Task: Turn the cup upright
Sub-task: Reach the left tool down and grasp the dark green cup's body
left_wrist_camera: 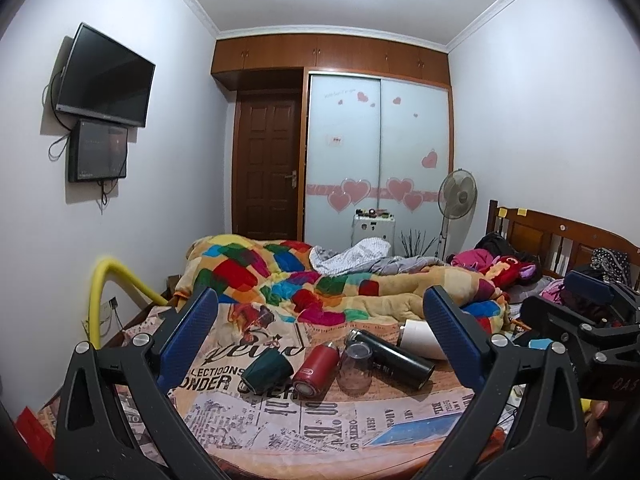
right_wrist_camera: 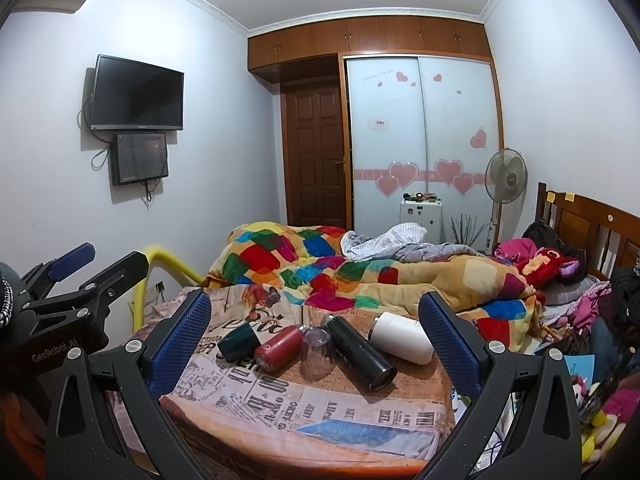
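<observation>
On the newspaper-print cloth in the left wrist view, five vessels lie in a row: green cup, red flask, clear cup mouth-down, black flask, white flask. The left gripper stands wide apart, empty.

In the right wrist view, the right gripper likewise gapes empty above the same row; the clear cup sits inverted between the red flask and black flask.

Ahead of the tongs, on a cloth – mug leftmost, flask, glass, bottle, tumbler rightmost – blanket behind.
</observation>
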`<state>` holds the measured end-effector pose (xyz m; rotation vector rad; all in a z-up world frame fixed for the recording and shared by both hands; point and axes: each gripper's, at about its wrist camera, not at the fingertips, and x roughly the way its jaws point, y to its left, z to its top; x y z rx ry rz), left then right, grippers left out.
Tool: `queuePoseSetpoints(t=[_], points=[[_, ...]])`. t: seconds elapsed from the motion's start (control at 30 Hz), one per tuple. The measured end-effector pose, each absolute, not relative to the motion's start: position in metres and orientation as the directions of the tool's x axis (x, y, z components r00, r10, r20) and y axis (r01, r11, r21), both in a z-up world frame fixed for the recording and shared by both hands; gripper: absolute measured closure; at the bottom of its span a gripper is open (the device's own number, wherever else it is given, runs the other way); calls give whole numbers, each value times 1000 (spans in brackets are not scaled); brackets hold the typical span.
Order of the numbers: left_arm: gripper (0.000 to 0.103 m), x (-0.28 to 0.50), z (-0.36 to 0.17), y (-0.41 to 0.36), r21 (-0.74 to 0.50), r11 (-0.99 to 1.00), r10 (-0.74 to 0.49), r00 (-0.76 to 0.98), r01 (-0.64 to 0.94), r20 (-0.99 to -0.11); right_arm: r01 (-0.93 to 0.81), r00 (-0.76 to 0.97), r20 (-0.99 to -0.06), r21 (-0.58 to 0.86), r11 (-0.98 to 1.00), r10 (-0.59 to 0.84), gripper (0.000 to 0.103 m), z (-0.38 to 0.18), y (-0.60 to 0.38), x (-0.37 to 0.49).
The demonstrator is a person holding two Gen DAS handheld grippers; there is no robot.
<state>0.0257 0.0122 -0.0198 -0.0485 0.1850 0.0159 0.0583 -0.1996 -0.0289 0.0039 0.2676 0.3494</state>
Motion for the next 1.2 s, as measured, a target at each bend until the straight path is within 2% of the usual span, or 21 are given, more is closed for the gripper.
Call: queuePoseSetpoints(t=[0.2,0.47,0.7,0.8,0.93,1.0,1.2], points=[[0,63,-49,32,-51,997,43,958,-60,-282,-328,895,-303,46,943,326,0,-40,-195,73],[0,163,-137,80,-4,996,68,822,-86,-565,-299,877,-381,44,953,292,0,-63,-192,102],[3,239,-213,116,-49,998,-4,681,-46,-732,-274,852,-453,42,961,263,0,-82,-190,126],[11,264,-238,124,-58,998,-32,635,-21,-772,-263,840,-482,40,964,249,0,-93,-189,137],[13,288,-263,131,-89,996,-79,586,12,-806,-255,824,-513,44,966,241,0,-103,-188,151],[18,297,-271,132,-103,994,-99,572,26,-814,-252,818,-525,43,967,237,0,-107,-187,156],[19,320,-283,128,-124,990,-142,558,69,-817,-247,802,-554,35,968,224,0,-119,-182,169]])
